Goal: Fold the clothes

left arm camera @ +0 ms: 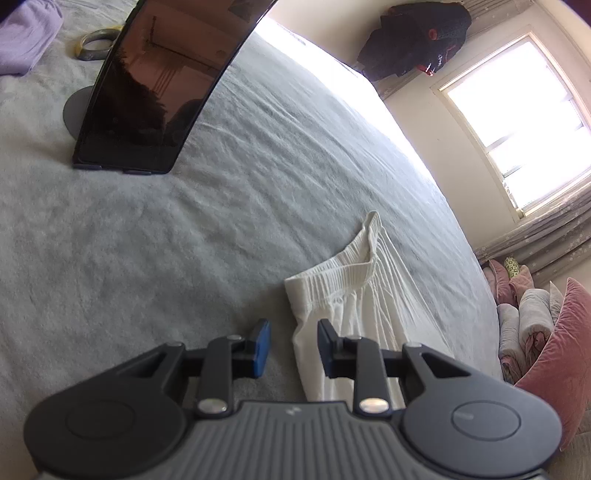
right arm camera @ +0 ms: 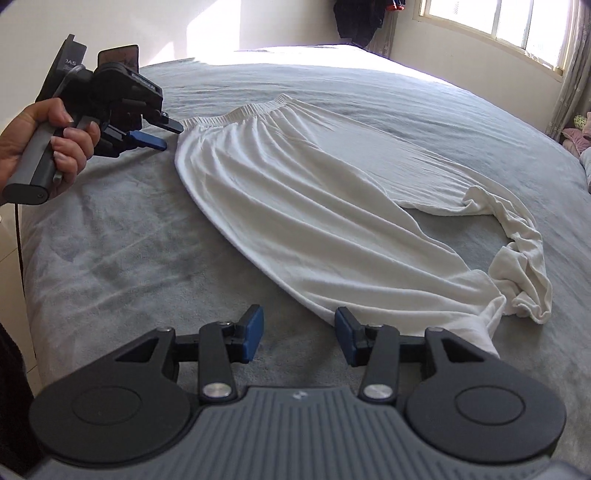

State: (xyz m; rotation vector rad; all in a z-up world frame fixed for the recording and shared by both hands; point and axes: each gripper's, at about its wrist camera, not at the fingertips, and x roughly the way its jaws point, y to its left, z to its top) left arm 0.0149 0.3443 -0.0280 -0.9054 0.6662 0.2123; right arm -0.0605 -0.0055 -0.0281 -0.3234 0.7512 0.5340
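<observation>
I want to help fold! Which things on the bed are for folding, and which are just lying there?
For folding:
- white pleated trousers with elastic waistband
- left tongs
- right tongs

Just lying about:
- dark glossy tablet on a round stand
- lilac cloth
- tape roll
- pink cushions

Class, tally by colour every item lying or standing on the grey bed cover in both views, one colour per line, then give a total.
White: 1, the trousers
Lilac: 1, a folded cloth
Black: 1, the tablet on its stand
Yellow and grey: 1, a ring-shaped item
Total: 4
</observation>
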